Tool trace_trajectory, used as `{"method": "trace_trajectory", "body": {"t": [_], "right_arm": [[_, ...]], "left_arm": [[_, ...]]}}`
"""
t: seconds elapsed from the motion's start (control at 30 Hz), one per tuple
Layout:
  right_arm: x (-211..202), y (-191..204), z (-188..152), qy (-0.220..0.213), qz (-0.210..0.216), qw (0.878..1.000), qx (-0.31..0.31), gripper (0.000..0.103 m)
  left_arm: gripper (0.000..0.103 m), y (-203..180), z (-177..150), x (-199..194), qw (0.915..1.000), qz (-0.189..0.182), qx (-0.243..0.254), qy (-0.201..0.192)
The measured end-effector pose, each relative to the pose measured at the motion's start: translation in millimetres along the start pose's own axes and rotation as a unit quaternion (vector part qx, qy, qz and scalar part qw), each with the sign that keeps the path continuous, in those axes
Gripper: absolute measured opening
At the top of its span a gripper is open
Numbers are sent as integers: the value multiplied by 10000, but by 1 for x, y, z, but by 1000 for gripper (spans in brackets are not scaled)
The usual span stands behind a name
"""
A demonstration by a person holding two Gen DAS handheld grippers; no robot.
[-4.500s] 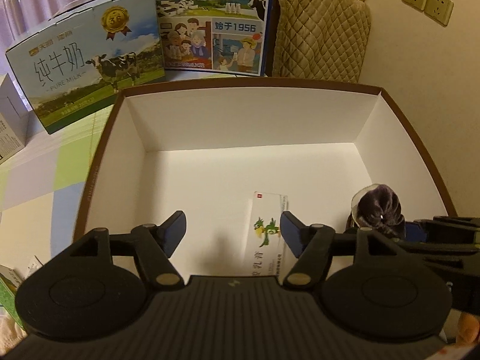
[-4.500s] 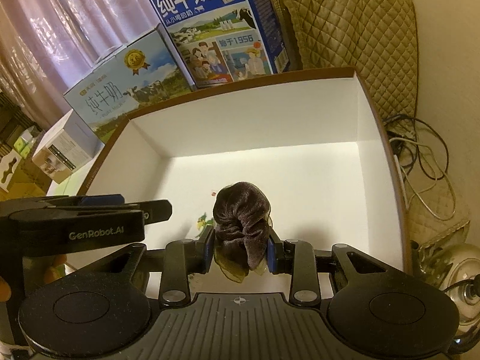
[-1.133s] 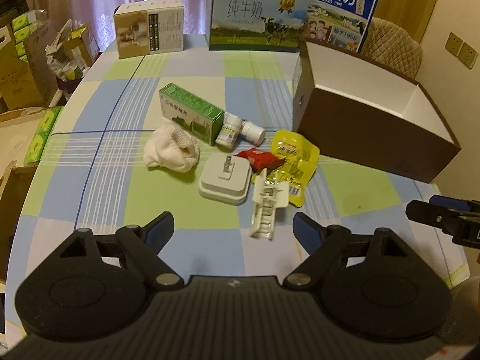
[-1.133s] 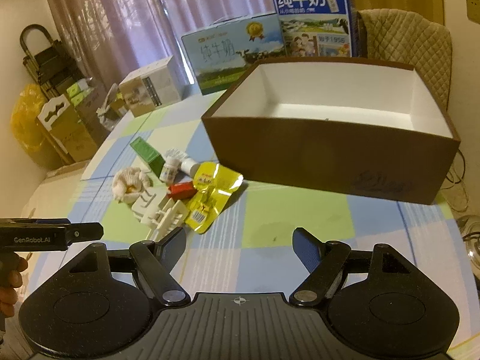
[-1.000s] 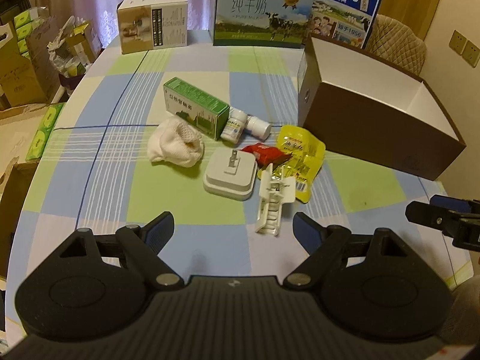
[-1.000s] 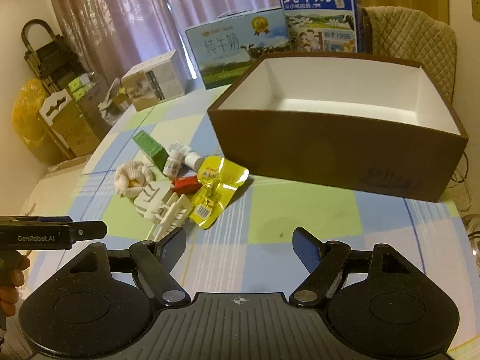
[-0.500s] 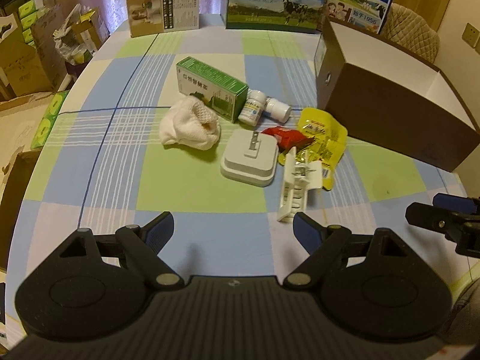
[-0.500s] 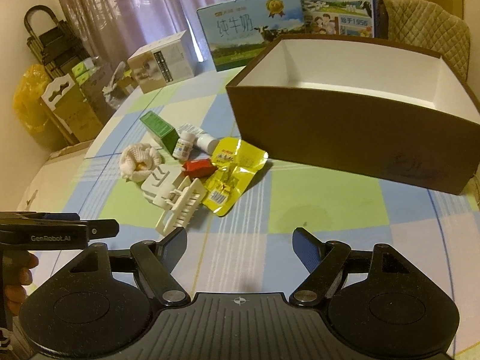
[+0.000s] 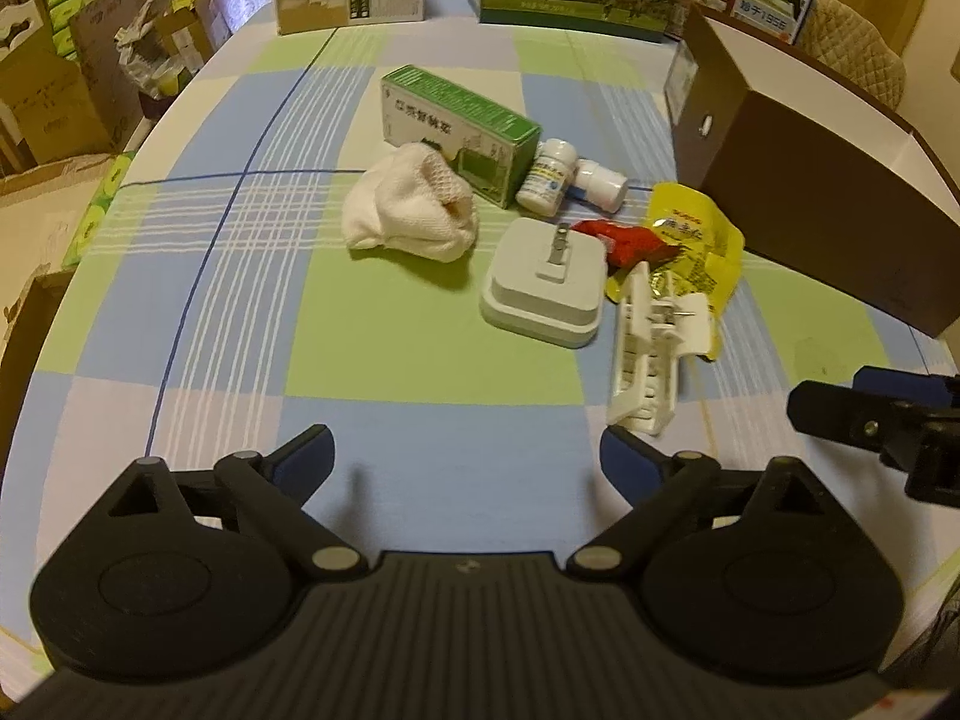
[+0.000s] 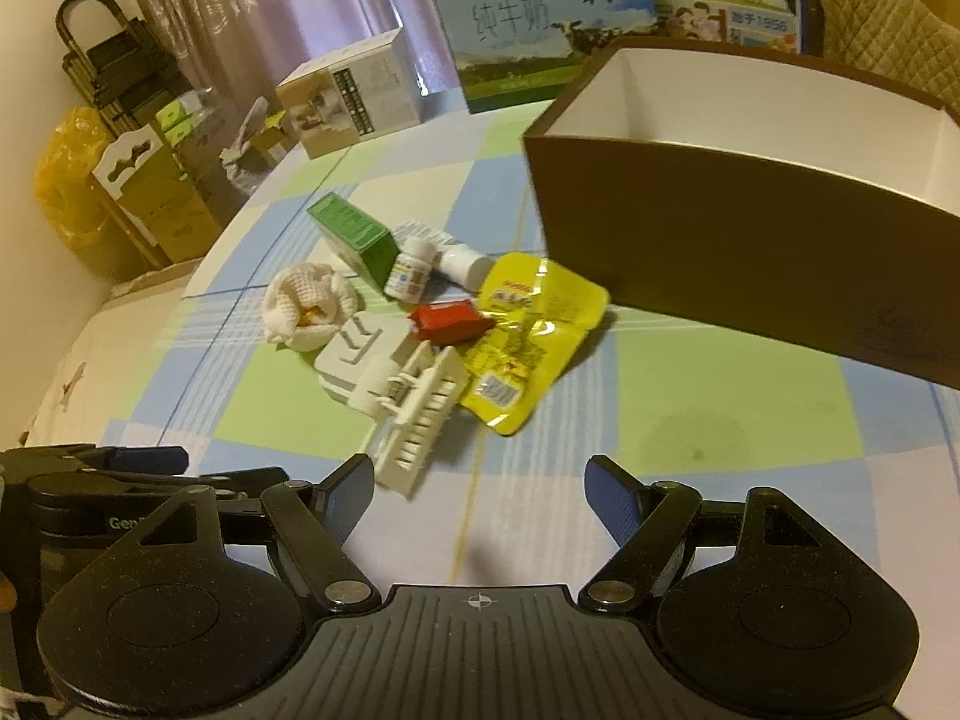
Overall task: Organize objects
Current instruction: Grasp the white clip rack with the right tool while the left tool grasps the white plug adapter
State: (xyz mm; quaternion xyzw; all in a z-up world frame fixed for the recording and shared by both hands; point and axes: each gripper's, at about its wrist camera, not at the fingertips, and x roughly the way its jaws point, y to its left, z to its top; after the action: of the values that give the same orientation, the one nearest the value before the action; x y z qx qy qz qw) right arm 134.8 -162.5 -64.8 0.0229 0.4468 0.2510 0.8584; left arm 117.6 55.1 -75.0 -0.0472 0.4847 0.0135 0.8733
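Both grippers, left [image 9: 465, 450] and right [image 10: 477, 486], fingers spread, empty, low in frame; clutter at centre of desk [image 9: 360, 348]: sock [image 9: 411, 213], charger [image 9: 543, 279], clip [image 9: 651, 354], pouch [image 9: 696, 246]; box [image 10: 750, 228] upper right.

— What do I have to sort here?

— A cluster left of the open brown cardboard box with white inside [image 9: 798, 192]. Nearest it I see a crinkled yellow foil pouch [image 9: 696, 240] lying flat, a small red packet [image 9: 624, 240] overlapping its left edge.

— And the rest?

— A white plastic comb-like clip [image 9: 651, 342] lies across the pouch's near corner; a white square charger plug [image 9: 546, 282] sits prongs-up just left of it. Farther from the box: two small white pill bottles [image 9: 570, 177], one upright, one on its side, against a green rectangular carton [image 9: 456, 132], and a balled white mesh cloth [image 9: 411, 213] touching that carton.
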Motion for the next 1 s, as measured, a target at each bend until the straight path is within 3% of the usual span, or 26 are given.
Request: {"method": "trace_trajectory", "body": {"t": [0.43,0.83,0.97,1.0], "right_arm": [[48,33,13,53,-16,9999,-133,73],[77,37,22,106,-135,9999,18,62],[80,34,21,124,-43,9999,3,39],[79,33,21,119,-33,9999,2,39]], "left_arm": [[95,23,0,19,9995,156,-270,47],[95,25,5,27,9993,280,-226,-28],[95,27,7,28,9992,316,-232,-74],[95,27,7,28,9992,307,-228,-80]]}}
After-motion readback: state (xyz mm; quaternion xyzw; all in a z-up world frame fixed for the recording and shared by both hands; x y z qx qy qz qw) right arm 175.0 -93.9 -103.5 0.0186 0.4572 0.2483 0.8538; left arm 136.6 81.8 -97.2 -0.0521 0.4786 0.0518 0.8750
